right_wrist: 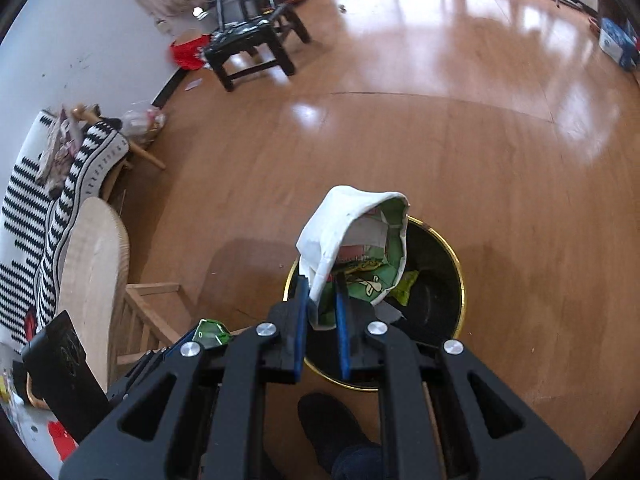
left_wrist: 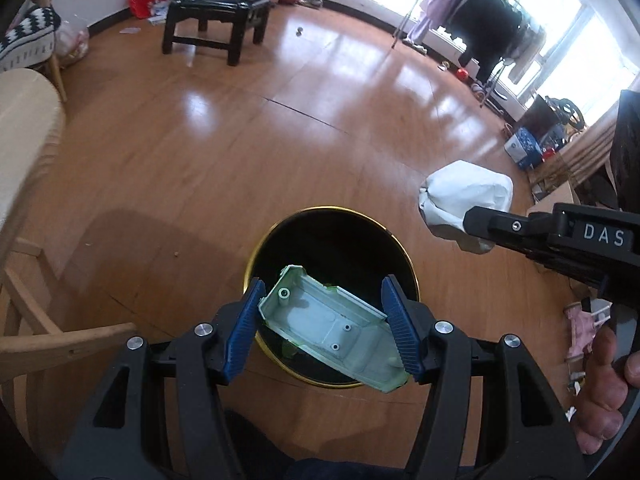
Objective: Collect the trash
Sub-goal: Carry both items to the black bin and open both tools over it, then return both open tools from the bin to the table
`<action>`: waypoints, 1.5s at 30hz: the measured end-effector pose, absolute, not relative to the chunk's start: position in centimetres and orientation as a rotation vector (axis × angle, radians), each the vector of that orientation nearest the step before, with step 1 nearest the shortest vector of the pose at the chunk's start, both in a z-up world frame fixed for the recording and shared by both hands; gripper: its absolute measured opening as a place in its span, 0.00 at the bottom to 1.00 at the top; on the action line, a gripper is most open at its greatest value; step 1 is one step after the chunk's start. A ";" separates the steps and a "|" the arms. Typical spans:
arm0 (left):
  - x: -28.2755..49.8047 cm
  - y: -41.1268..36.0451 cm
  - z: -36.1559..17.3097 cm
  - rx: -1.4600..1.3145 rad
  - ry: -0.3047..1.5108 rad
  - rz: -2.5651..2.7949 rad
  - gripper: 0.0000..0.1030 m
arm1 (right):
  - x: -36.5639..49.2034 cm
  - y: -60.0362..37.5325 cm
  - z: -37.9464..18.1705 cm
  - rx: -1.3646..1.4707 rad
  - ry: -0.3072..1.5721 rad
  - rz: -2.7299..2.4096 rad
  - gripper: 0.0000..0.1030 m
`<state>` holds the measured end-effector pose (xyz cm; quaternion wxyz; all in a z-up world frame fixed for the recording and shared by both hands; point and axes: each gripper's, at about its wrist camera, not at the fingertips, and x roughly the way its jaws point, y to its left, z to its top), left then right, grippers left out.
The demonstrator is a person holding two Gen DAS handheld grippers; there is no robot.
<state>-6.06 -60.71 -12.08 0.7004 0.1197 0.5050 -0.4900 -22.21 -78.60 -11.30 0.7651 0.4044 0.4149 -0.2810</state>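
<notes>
The left gripper [left_wrist: 322, 326] held a pale green plastic tray [left_wrist: 332, 326] over the black bin [left_wrist: 332, 236]. The right gripper [right_wrist: 322, 320] pinched a crumpled wrapper [right_wrist: 352, 248] above that bin.

The bin [left_wrist: 400, 256] stands on the floor [left_wrist: 240, 140]. The tray [left_wrist: 332, 324] hangs over its near rim; the wrapper [right_wrist: 352, 248] hangs over it too.
</notes>
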 end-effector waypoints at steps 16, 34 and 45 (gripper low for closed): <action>-6.6 -62.5 -12.8 0.270 1.150 -1.118 0.75 | -22.4 -78.7 -11.4 0.901 0.890 -0.636 0.23; -4.2 -53.6 -4.9 0.278 0.979 -1.049 0.83 | -16.0 -72.4 -6.4 0.694 0.821 -0.491 0.66; 1.1 -32.6 1.9 0.191 0.842 -0.682 0.91 | -4.4 -56.2 -0.7 0.498 0.813 -0.112 0.75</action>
